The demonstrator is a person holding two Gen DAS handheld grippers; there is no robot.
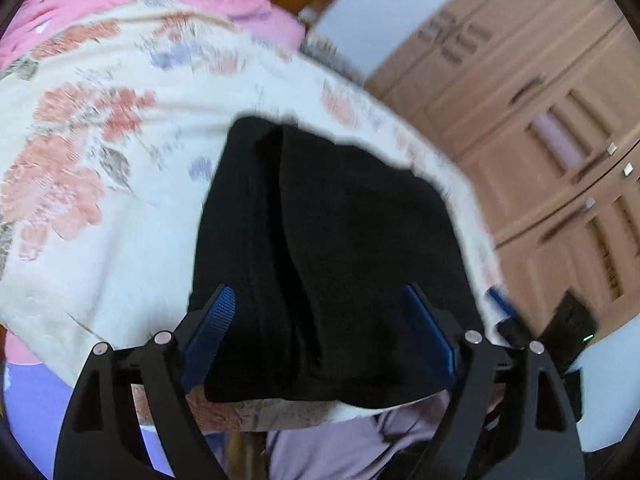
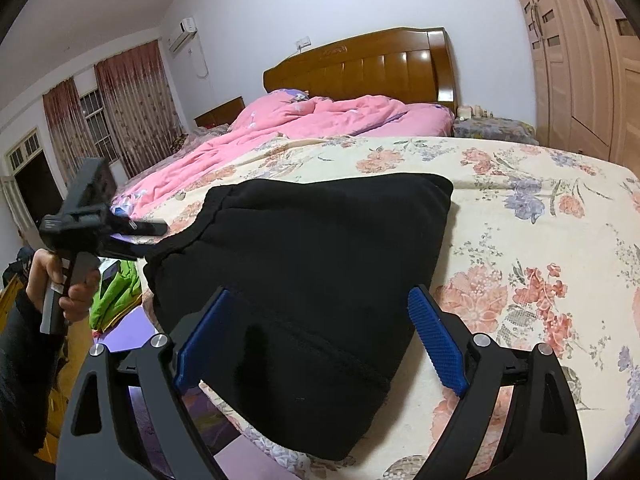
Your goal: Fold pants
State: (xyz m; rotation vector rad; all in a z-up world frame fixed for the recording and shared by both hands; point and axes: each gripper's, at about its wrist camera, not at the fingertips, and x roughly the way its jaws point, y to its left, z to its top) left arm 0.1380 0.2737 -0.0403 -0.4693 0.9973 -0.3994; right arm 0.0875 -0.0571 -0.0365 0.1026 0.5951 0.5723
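Observation:
The black pants (image 1: 332,264) lie folded into a compact bundle on the floral bedspread (image 1: 100,200), near the bed's near edge. My left gripper (image 1: 320,320) is open, its blue pads on either side of the bundle's near end, holding nothing. In the right wrist view the same folded pants (image 2: 304,280) lie on the bedspread (image 2: 520,240). My right gripper (image 2: 320,336) is open above the bundle's near part and empty. The left gripper (image 2: 132,228) shows at the left, held in a hand off the bed's edge.
A pink quilt (image 2: 312,120) is heaped at the far end below the wooden headboard (image 2: 360,64). A wooden wardrobe (image 2: 580,60) stands along the right. Green clothing (image 2: 116,292) lies on the floor to the left of the bed.

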